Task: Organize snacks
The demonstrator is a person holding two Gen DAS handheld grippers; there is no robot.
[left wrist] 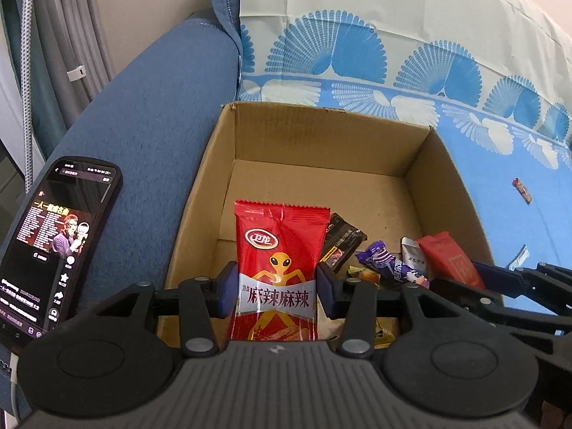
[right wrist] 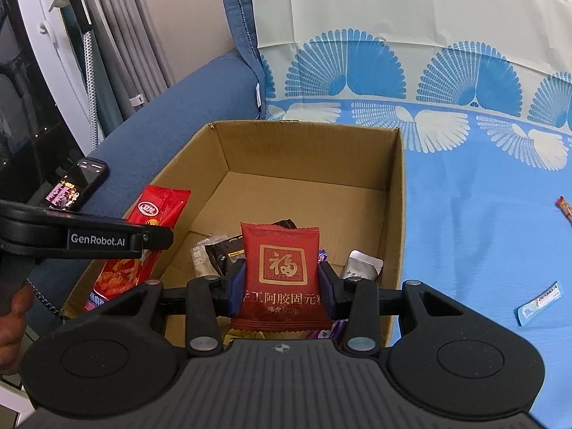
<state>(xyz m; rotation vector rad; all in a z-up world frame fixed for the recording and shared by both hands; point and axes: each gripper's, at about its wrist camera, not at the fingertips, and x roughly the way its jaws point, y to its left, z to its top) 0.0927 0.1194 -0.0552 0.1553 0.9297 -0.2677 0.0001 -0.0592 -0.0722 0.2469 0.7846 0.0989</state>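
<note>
My left gripper [left wrist: 275, 286] is shut on a red spicy-strip packet [left wrist: 277, 268] with an orange alien figure, held upright over the near left part of an open cardboard box [left wrist: 321, 136]. In the right wrist view that packet [right wrist: 157, 211] hangs by the box's left wall [right wrist: 186, 178]. My right gripper [right wrist: 282, 286] is shut on a dark red packet [right wrist: 282, 268] with a gold square character, over the near middle of the box. On the box floor lie a black packet [left wrist: 343, 246], a purple one [left wrist: 389, 264] and a silver one [right wrist: 361, 264].
A lit phone [left wrist: 60, 243] lies on the blue sofa arm [left wrist: 150, 107] left of the box. The box stands on a blue fan-patterned cloth [right wrist: 464, 214]. Loose on the cloth to the right are a small red stick [left wrist: 522, 189] and a pale blue sachet [right wrist: 540, 304].
</note>
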